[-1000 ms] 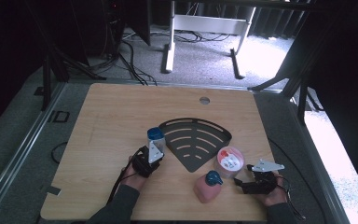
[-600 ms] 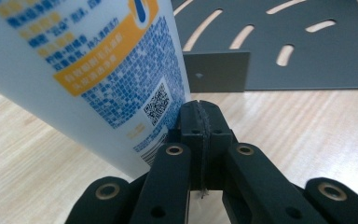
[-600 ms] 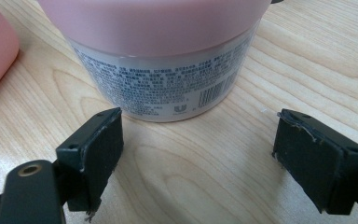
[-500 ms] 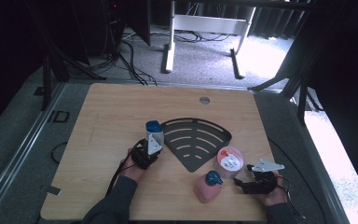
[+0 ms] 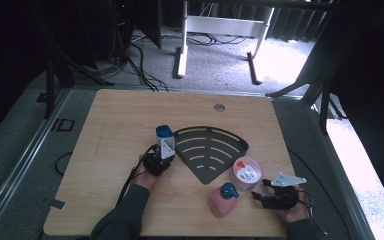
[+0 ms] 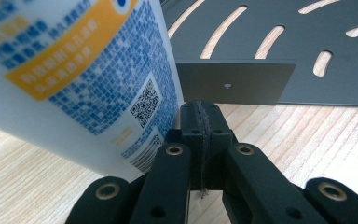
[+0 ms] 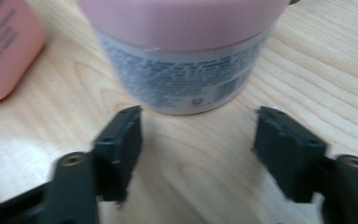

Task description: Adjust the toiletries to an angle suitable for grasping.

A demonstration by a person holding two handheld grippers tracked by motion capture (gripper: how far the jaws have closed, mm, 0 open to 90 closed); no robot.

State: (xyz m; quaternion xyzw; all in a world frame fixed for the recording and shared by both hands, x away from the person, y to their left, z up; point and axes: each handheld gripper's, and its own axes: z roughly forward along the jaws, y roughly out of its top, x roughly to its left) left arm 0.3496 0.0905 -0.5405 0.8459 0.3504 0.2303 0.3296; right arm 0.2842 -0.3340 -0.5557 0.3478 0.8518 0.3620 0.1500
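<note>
The desk (image 5: pixel 130 115) carries a dark fan-shaped rack (image 5: pixel 230 142) about midway along, its point turned toward the near edge. The work in hand looks like loading toiletries onto that rack, with two items being approached at once.

The white bottle (image 5: pixel 165 142) with the blue cap stands upright at the rack's left corner, toward the left half of the desk. The left gripper (image 5: pixel 161 159) is just on its near side. In the left gripper view its jaws are pressed together with nothing between them, and the printed bottle wall (image 6: pixel 74 70) lies along their left flank (touching or only just beside, I cannot tell). My reading is that this gripper (image 6: pixel 200 116) is nudging the bottle rather than gripping it. Next it would need to open, straddle the bottle and lift it over the rack's raised lip.

The pink bottle (image 5: pixel 223 200) with the teal pump stands close to the near edge, right of centre. The pink-lidded jar (image 5: pixel 246 172) sits just beyond it, beside the rack's right edge.

The right gripper (image 5: pixel 260 190) lies low near the near right corner and points at the jar. Its jaws are spread and have just been closing a little, with only bare wood between them. The jar (image 7: pixel 182 70) stands just ahead of the fingertips, so a short advance comes before any squeeze.
</note>
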